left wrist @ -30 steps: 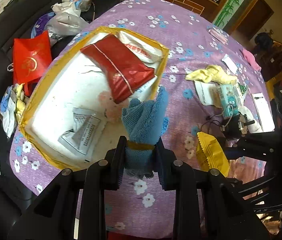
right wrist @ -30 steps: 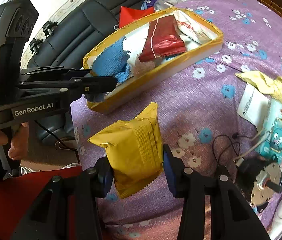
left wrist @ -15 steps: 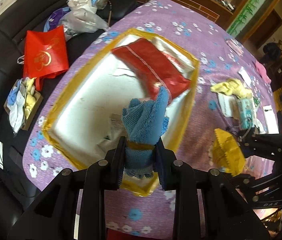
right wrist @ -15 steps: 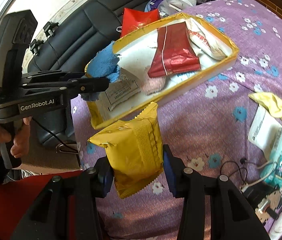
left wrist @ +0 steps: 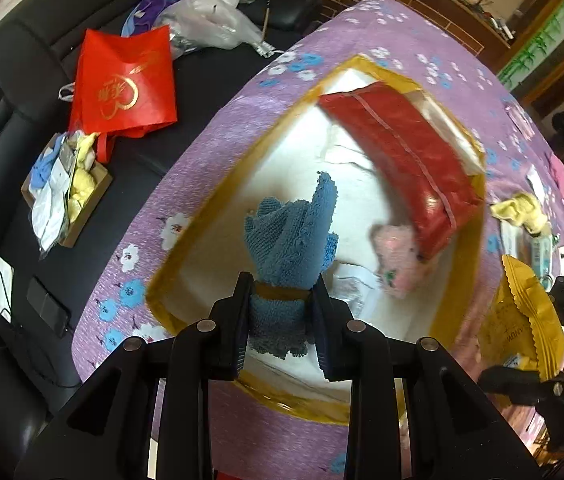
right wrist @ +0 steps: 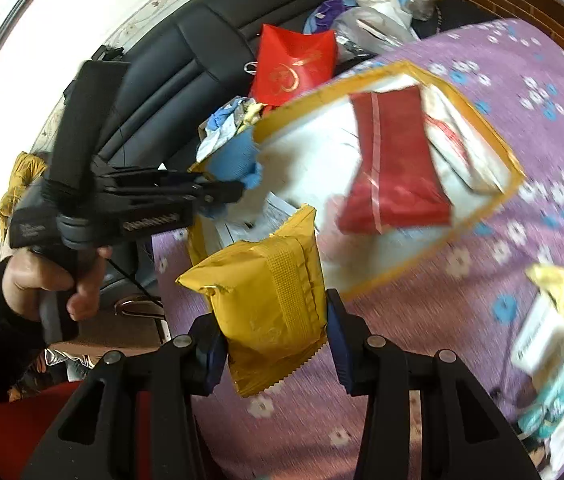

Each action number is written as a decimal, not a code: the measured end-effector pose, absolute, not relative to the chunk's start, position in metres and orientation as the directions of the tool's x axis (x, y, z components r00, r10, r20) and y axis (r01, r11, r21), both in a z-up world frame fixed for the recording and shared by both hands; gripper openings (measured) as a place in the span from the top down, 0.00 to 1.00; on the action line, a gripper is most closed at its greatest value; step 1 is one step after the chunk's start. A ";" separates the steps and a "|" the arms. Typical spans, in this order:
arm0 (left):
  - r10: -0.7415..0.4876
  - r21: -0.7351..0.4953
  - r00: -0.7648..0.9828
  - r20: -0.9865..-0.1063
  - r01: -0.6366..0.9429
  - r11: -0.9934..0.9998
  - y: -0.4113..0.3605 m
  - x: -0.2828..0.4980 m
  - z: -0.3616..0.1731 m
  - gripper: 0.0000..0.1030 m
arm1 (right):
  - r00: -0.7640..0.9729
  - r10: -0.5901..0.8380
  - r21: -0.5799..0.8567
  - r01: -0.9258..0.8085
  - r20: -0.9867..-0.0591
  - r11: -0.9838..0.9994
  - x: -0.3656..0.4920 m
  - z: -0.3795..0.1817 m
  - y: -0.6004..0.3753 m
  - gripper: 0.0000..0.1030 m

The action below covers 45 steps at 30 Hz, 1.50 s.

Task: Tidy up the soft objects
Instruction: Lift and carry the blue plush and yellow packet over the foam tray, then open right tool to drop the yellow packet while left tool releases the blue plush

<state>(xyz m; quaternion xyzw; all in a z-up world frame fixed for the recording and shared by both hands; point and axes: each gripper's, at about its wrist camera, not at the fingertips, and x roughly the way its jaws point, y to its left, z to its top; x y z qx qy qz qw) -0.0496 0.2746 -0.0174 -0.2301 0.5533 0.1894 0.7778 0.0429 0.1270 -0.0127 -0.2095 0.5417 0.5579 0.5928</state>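
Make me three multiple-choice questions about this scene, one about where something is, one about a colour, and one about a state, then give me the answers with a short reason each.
1. Where does the red packet lie?
A. Inside the gold-rimmed tray
B. On the black sofa
C. Between the right gripper's jaws

2. What colour is the cloth in the left gripper?
A. Yellow
B. Blue
C. Pink

3. What is the state of the right gripper?
A. Open and empty
B. Shut on the yellow packet
C. Shut on a red bag

Answers:
1. A, the red packet rests on the tray's white floor, within its gold rim.
2. B, the towel-like cloth pinched between the left jaws is blue, with a yellowish band around it.
3. B, both right jaws press the sides of the yellow packet, which is clear of the purple tablecloth.
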 end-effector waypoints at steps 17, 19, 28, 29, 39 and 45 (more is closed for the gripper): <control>-0.016 -0.152 0.263 -0.965 -0.508 0.848 0.263 -0.060 -0.044 0.74 | -0.172 0.280 0.252 -0.927 -0.944 0.279 0.027 -0.078 0.177 0.57; -0.024 -0.159 0.265 -0.964 -0.500 0.851 0.260 -0.061 -0.044 0.74 | -0.159 0.276 0.235 -0.935 -0.948 0.266 0.024 -0.078 0.178 0.56; 0.005 -0.136 0.262 -0.965 -0.517 0.845 0.267 -0.062 -0.040 0.70 | -0.175 0.279 0.250 -0.932 -0.944 0.263 0.020 -0.072 0.178 0.48; 0.005 -0.140 0.267 -0.964 -0.522 0.841 0.268 -0.063 -0.039 0.70 | -0.176 0.282 0.252 -0.932 -0.943 0.262 0.019 -0.072 0.177 0.47; -0.029 -0.185 0.291 -0.956 -0.525 0.831 0.267 -0.068 -0.029 0.57 | -0.190 0.335 0.294 -0.910 -0.923 0.293 0.023 -0.056 0.157 0.37; -0.034 -0.187 0.283 -0.958 -0.534 0.825 0.265 -0.069 -0.026 0.57 | -0.173 0.377 0.299 -0.904 -0.910 0.306 0.022 -0.039 0.141 0.35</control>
